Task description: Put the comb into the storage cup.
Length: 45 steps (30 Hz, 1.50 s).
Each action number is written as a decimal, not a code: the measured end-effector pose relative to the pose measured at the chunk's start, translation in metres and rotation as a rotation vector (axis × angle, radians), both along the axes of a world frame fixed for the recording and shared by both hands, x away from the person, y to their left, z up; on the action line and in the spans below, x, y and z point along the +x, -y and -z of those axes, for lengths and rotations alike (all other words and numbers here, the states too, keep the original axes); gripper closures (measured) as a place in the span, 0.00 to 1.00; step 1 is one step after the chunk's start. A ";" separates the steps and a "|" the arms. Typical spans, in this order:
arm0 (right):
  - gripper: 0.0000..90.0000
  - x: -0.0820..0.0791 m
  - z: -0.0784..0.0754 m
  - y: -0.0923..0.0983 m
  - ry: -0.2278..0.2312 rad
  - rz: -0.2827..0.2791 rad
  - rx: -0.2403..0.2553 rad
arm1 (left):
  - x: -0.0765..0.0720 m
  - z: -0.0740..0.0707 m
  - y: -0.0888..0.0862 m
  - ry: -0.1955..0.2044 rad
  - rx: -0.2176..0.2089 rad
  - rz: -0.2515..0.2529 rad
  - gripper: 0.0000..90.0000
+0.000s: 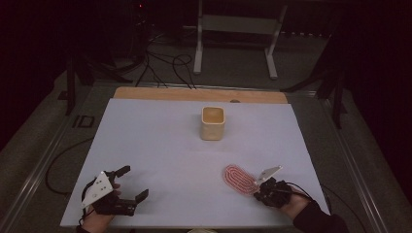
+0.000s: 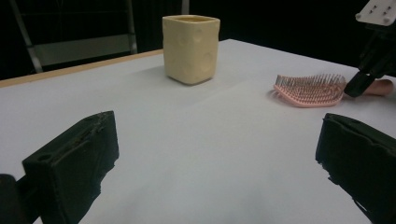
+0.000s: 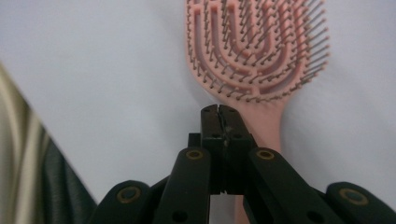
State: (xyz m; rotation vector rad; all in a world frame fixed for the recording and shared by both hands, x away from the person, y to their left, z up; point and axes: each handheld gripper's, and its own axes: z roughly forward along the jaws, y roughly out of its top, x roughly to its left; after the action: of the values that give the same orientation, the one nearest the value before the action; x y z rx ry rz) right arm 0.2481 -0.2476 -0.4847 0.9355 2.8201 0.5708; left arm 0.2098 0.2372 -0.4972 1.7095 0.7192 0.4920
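A pink hairbrush [image 1: 238, 178] lies bristles up on the white table sheet, front right. In the right gripper view its head [image 3: 254, 46] fills the top and its handle runs down under my jaws. My right gripper [image 1: 256, 184] is shut, its two jaws pressed together with nothing between them, tips [image 3: 219, 112] just over the neck of the handle. The left gripper view shows the brush [image 2: 308, 91] with the right gripper's tip at its handle end. My left gripper [image 1: 133, 182] rests at the front left, open wide and empty [image 2: 215, 154].
A cream square cup [image 1: 213, 124] stands upright at the middle back of the sheet, also in the left gripper view [image 2: 190, 46]. A wooden strip [image 1: 194, 93] borders the far edge. Cables and a metal stand lie on the floor beyond.
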 end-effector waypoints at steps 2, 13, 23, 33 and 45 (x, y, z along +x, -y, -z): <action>1.00 0.003 0.000 0.002 0.003 0.000 -0.004 | 0.000 0.000 0.000 0.000 0.002 -0.002 0.00; 1.00 0.021 0.000 0.010 0.031 0.038 -0.011 | 0.000 0.000 0.000 -0.001 0.003 -0.003 0.00; 1.00 0.021 -0.003 0.008 0.016 0.007 -0.003 | -0.001 0.000 -0.001 0.000 0.001 -0.006 0.00; 0.83 0.015 -0.010 0.010 -0.002 -0.073 0.003 | -0.001 0.000 -0.001 -0.001 0.000 -0.004 0.00; 0.33 0.011 -0.011 0.010 -0.043 -0.167 0.033 | 0.000 0.000 -0.001 -0.004 -0.001 -0.004 0.00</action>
State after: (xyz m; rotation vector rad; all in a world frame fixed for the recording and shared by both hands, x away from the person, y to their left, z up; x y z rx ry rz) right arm 0.2589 -0.2573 -0.4733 0.7308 2.9552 0.6256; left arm 0.2095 0.2381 -0.4977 1.7087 0.7254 0.4911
